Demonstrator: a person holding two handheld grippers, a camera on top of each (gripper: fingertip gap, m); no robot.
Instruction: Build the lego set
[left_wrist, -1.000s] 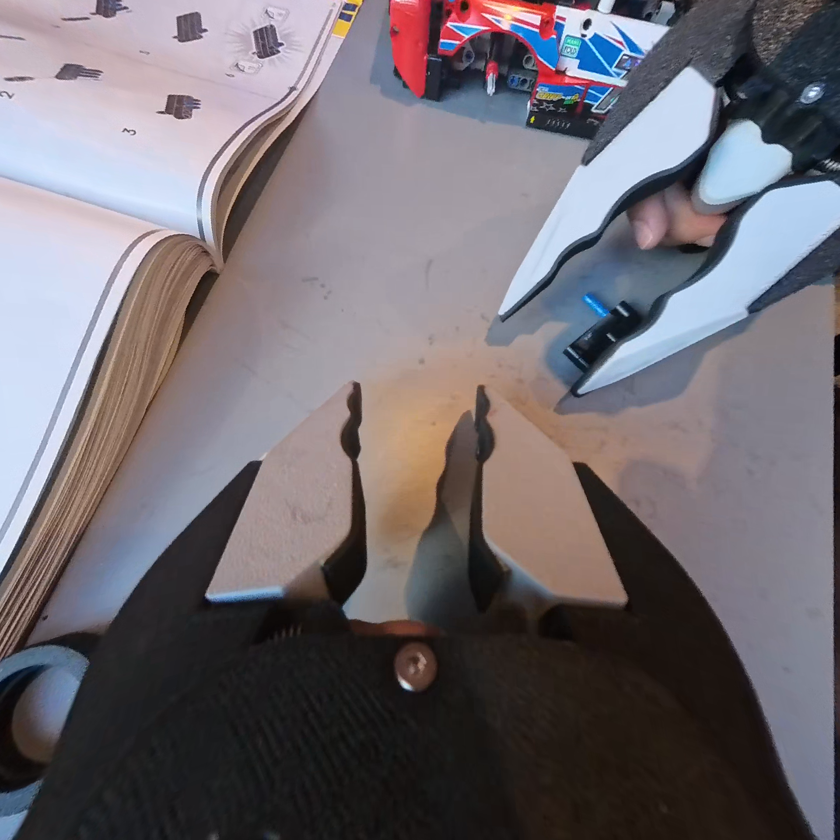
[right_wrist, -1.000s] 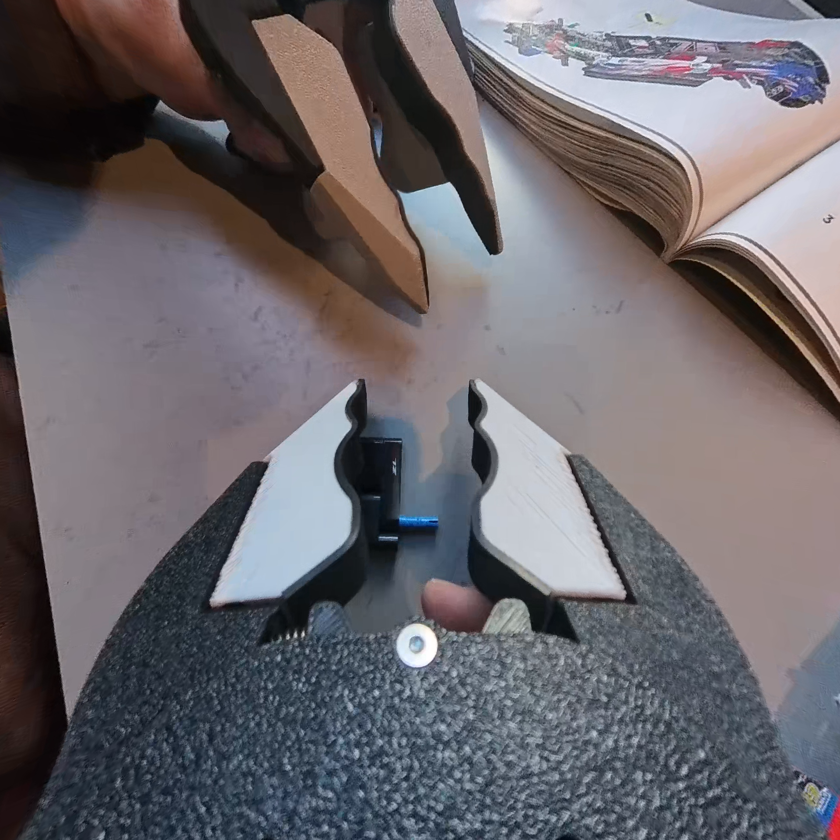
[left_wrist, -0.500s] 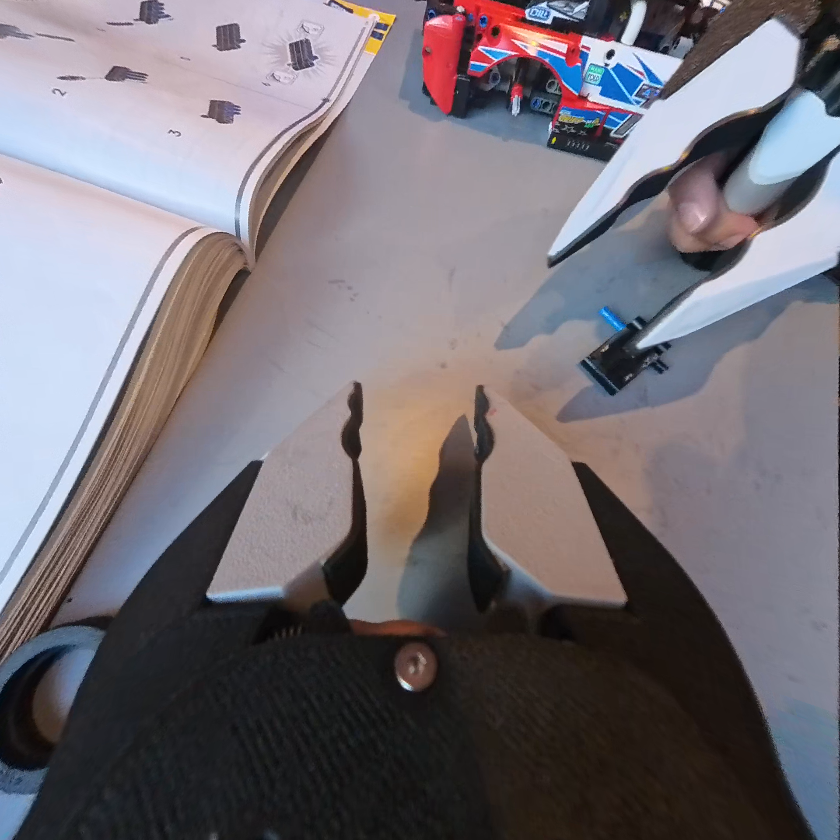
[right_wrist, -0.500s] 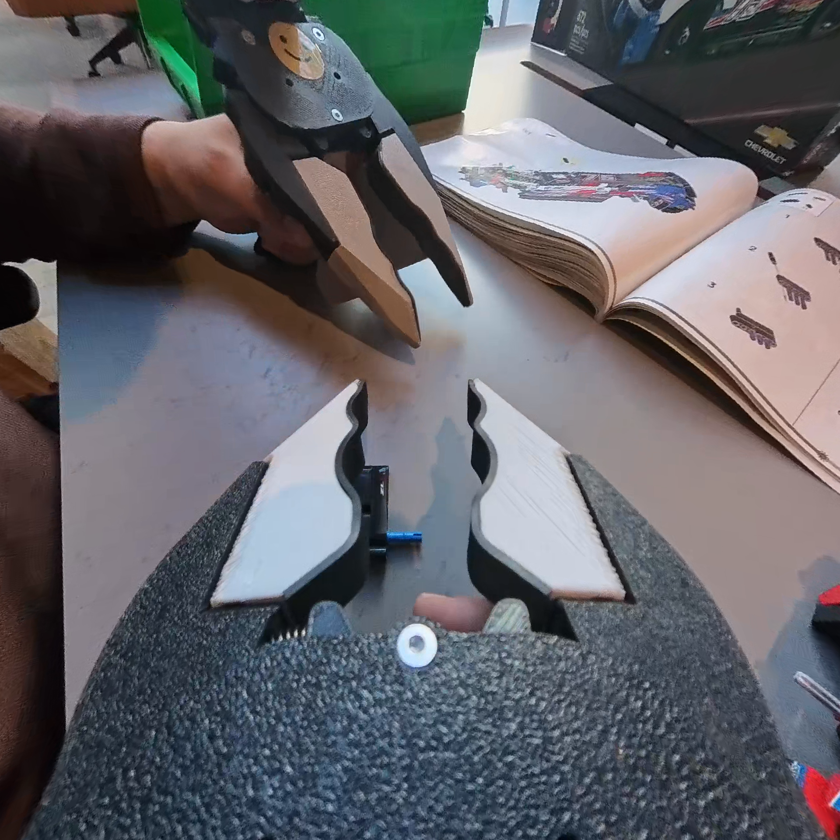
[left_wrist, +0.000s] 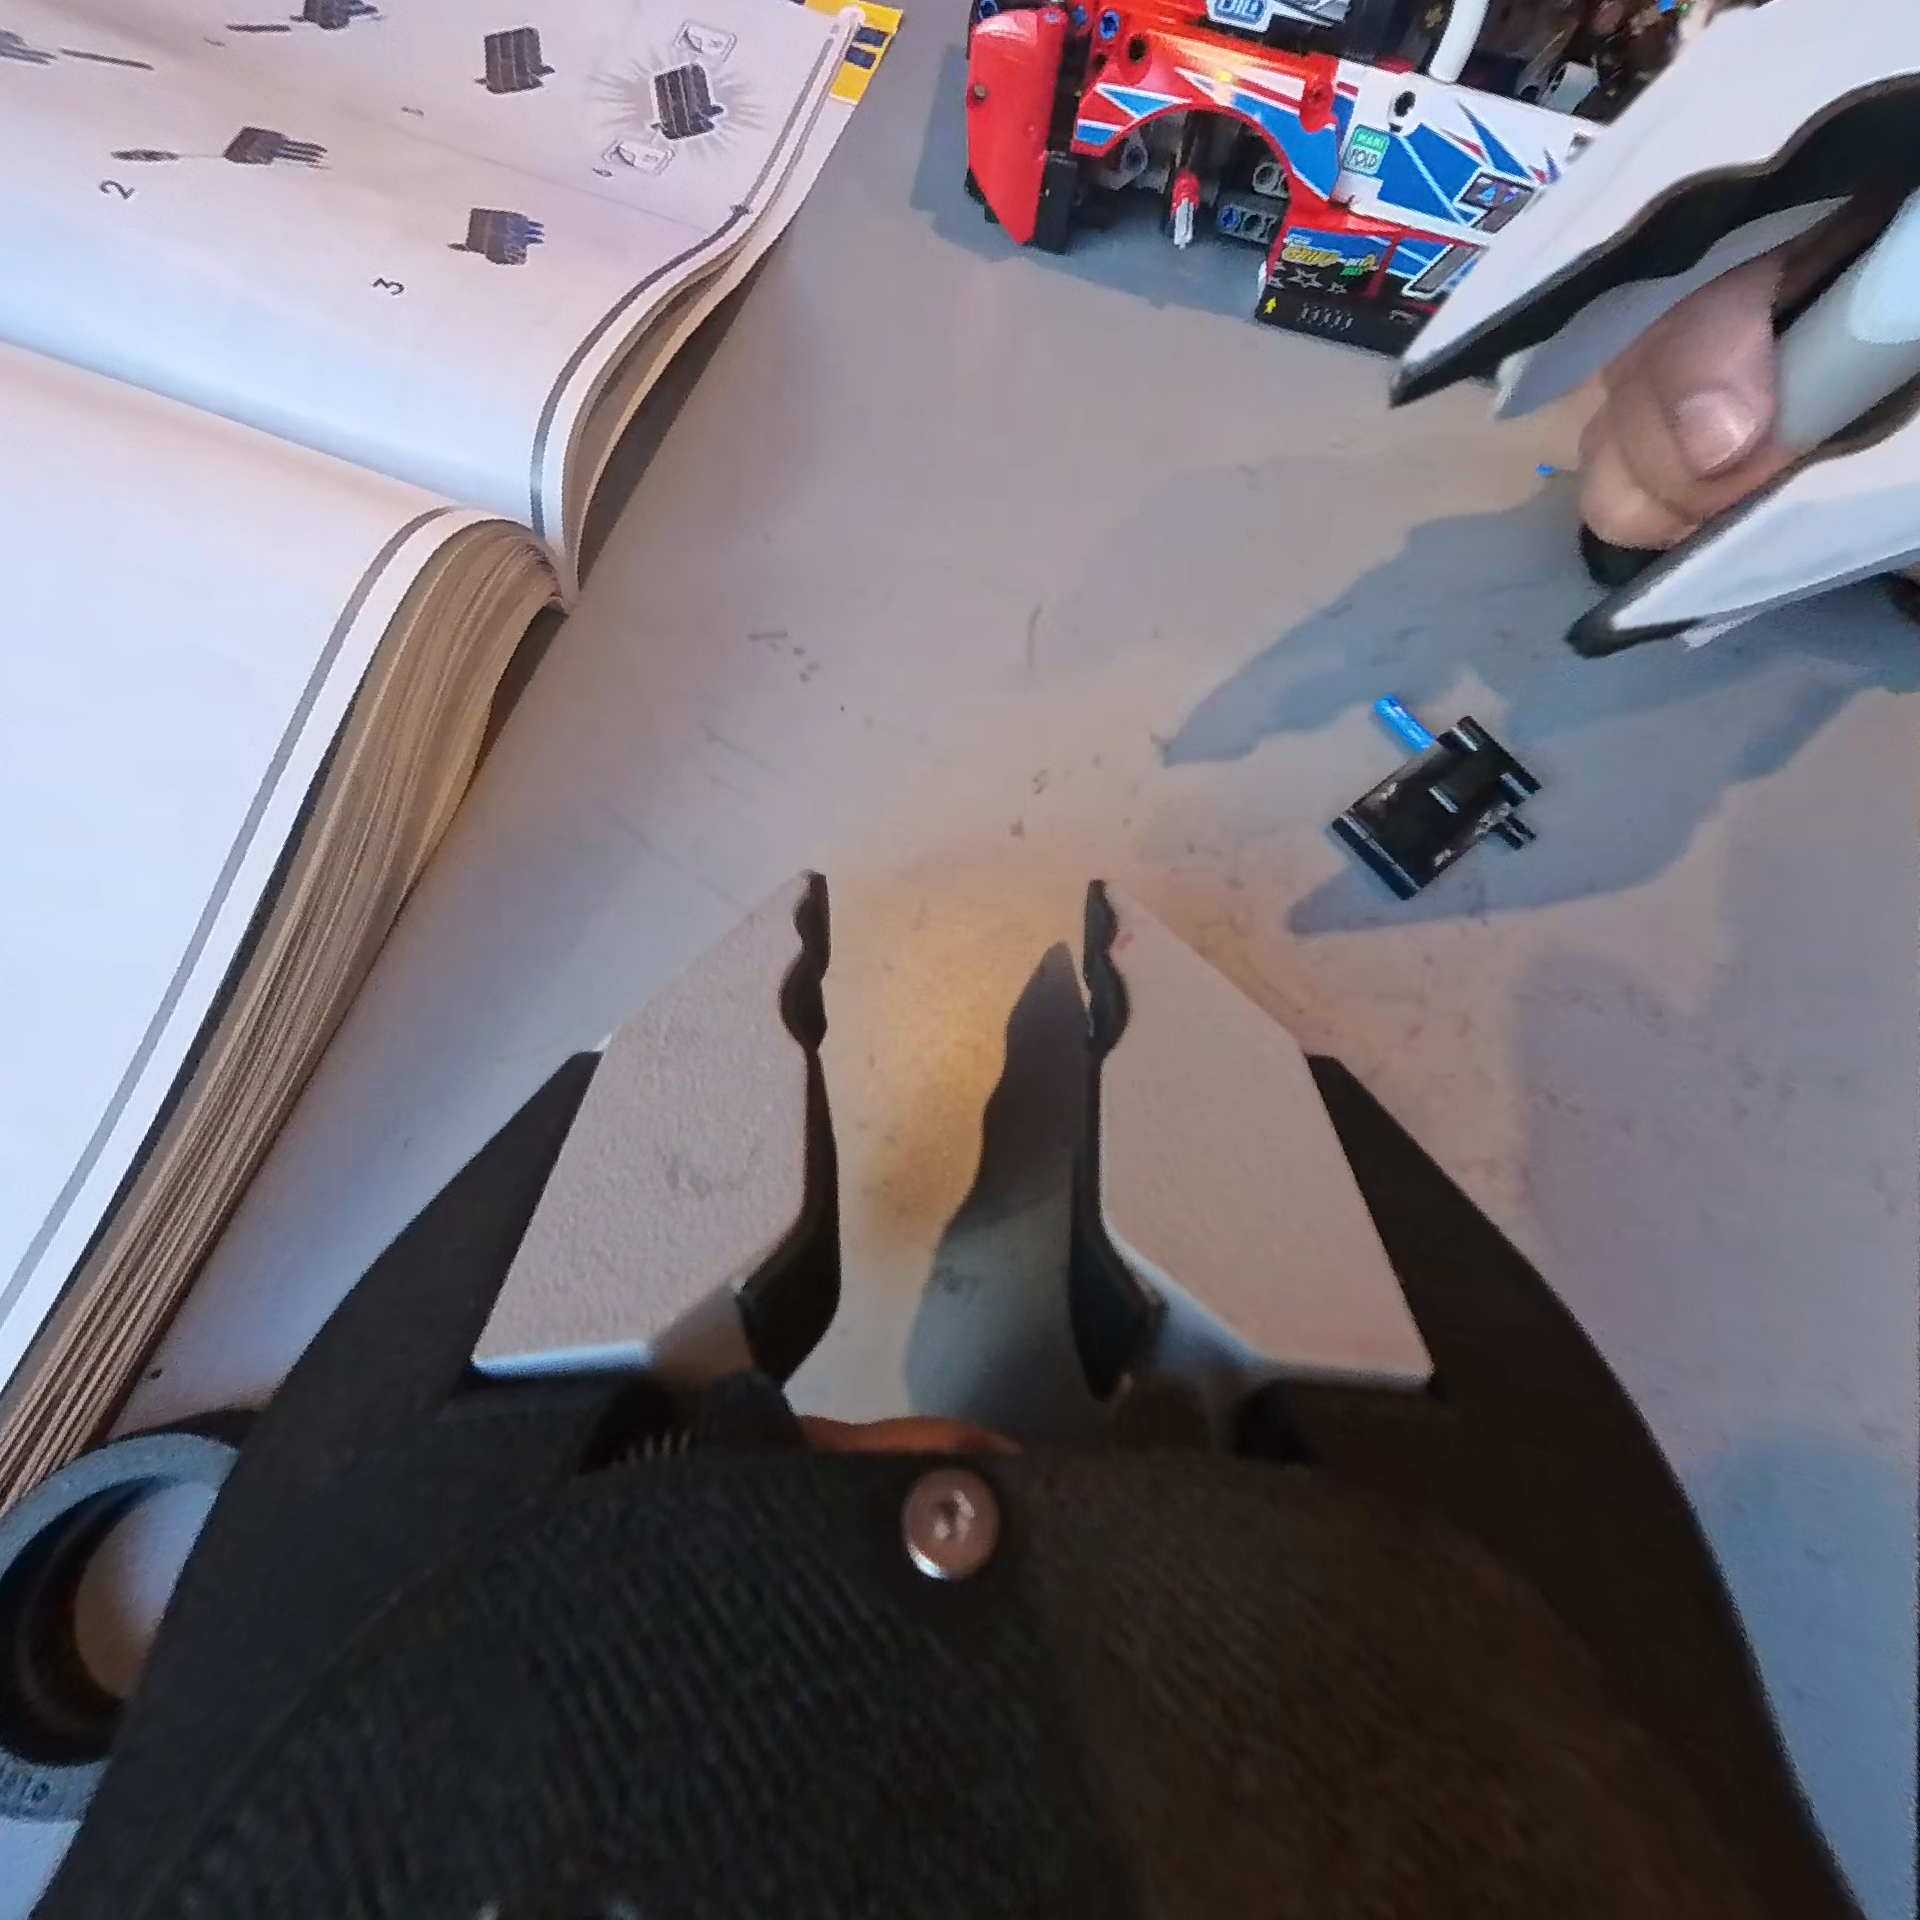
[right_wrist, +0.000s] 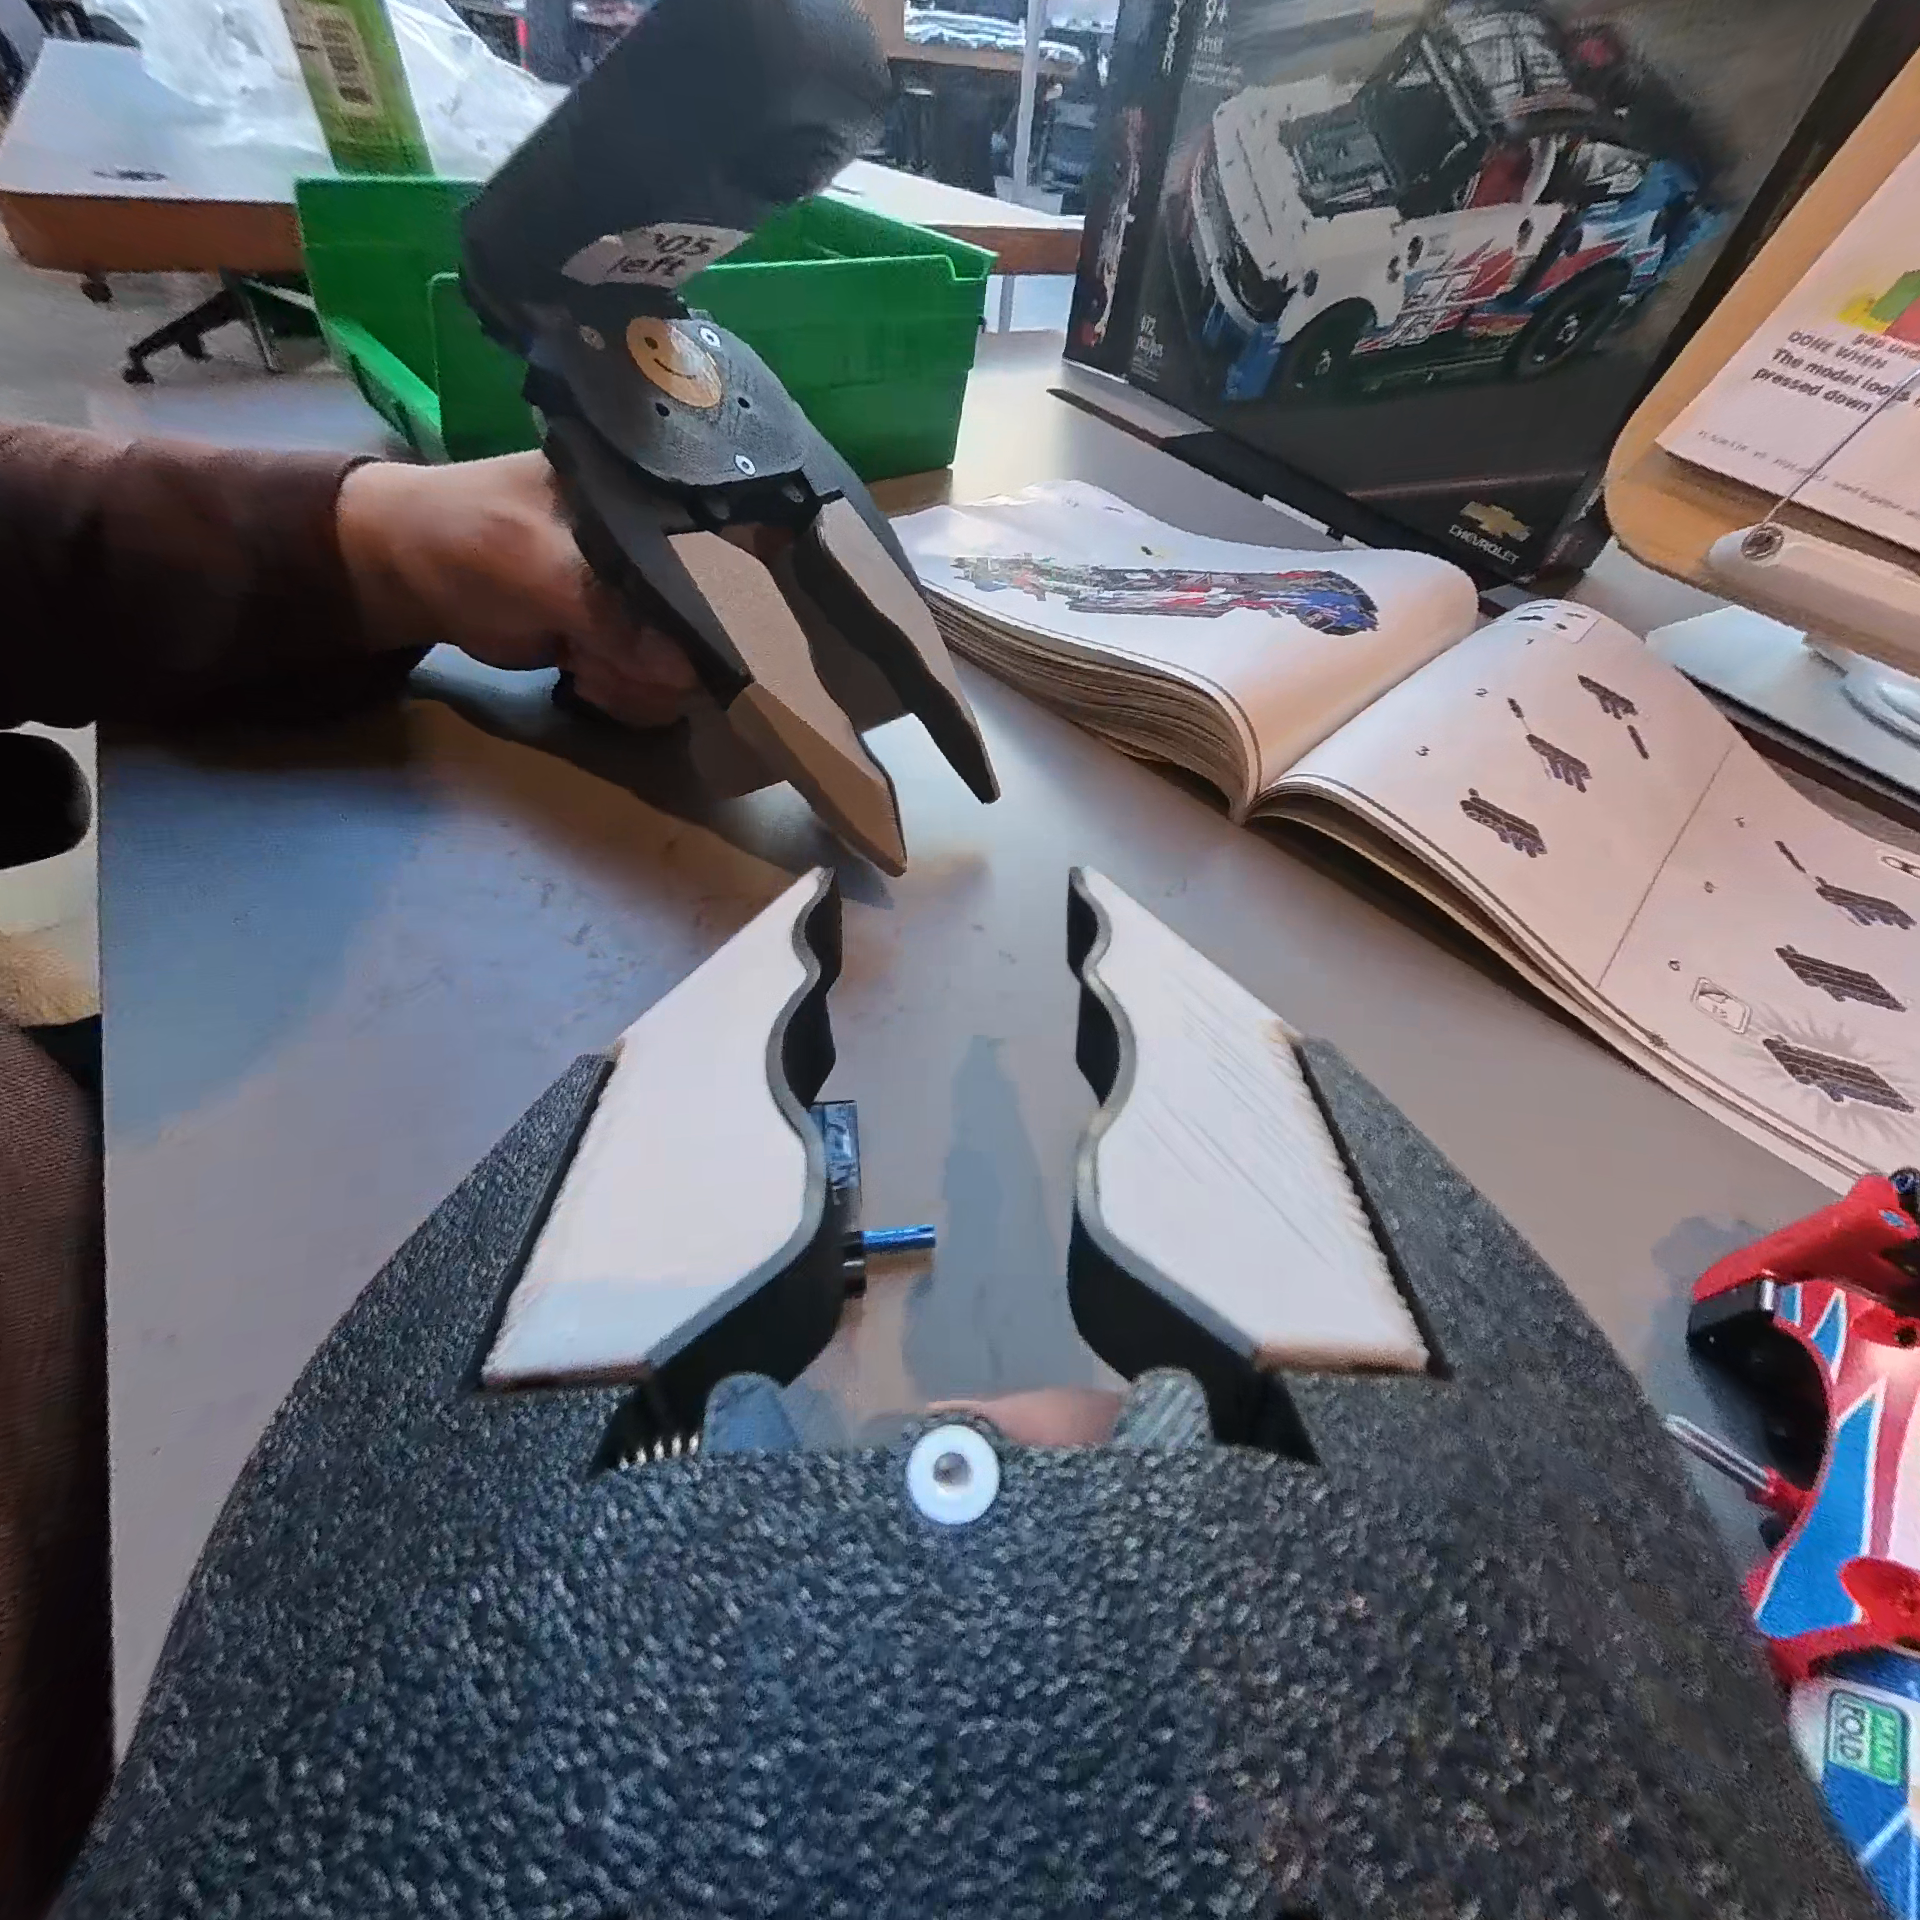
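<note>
Left tool (left_wrist: 954, 894) apart, empty, above grey table (left_wrist: 935, 540). Right tool (right_wrist: 951, 883) apart, empty; small black lego piece with blue pin (left_wrist: 1439, 805) lies below it, untouched.

Setting: your shared office or lab workroom. Evidence: grey scuffed bench (right_wrist: 312, 1039); green plastic bin (right_wrist: 831, 343); boxed car kit (right_wrist: 1403, 239) standing upright; open instruction book (right_wrist: 1351, 707); monitor foot (right_wrist: 1787, 644) at your right; further tables (right_wrist: 135, 197) and a chair base (right_wrist: 197, 322) behind.
</note>
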